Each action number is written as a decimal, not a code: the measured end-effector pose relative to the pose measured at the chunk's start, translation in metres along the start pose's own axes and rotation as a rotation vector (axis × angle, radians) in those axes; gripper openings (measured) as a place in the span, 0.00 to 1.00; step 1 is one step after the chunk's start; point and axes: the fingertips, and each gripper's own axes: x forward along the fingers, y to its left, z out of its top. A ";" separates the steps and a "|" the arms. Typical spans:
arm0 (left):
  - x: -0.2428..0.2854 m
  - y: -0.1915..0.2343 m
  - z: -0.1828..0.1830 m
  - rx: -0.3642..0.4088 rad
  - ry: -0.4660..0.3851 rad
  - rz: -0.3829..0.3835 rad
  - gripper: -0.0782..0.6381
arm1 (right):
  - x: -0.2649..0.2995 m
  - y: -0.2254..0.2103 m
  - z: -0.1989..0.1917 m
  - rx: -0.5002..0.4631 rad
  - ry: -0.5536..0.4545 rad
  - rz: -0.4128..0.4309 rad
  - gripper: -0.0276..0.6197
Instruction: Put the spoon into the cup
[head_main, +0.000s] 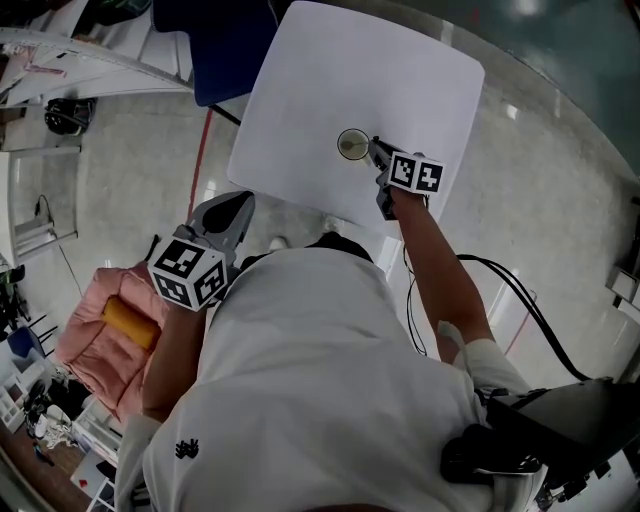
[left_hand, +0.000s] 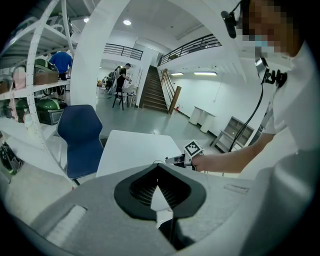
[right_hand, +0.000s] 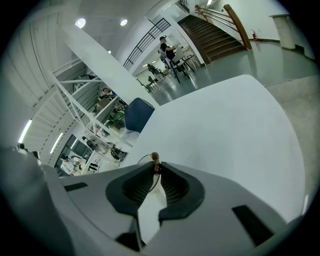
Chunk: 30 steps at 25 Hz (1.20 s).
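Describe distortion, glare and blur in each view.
Head view: fisheye bends the table edges; lights glint on the floor. Left gripper view: dark round vignette, mosaic patch top right. Right gripper view: same vignette; the close spoon is slightly soft.

right gripper (head_main: 372, 150) beside cup (head_main: 352, 144), white table (head_main: 320, 70)

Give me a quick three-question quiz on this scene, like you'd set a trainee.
1. Which gripper holds the spoon: A left, B right?
2. True or false: the cup lies on its side.
3. Fill in: the left gripper has its jaws ___, with nothing between them.
Key: 1 B, the right gripper. 2 False, it stands upright on the white table. 3 shut.
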 end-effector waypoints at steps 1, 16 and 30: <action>0.000 0.000 0.000 0.001 -0.001 0.000 0.12 | 0.001 0.000 0.000 0.000 0.001 0.001 0.13; -0.022 0.005 -0.013 0.014 -0.015 -0.014 0.12 | 0.006 0.004 -0.005 0.012 -0.053 0.012 0.32; -0.059 -0.006 -0.031 0.078 -0.049 -0.116 0.12 | -0.052 0.025 -0.038 0.038 -0.146 -0.059 0.39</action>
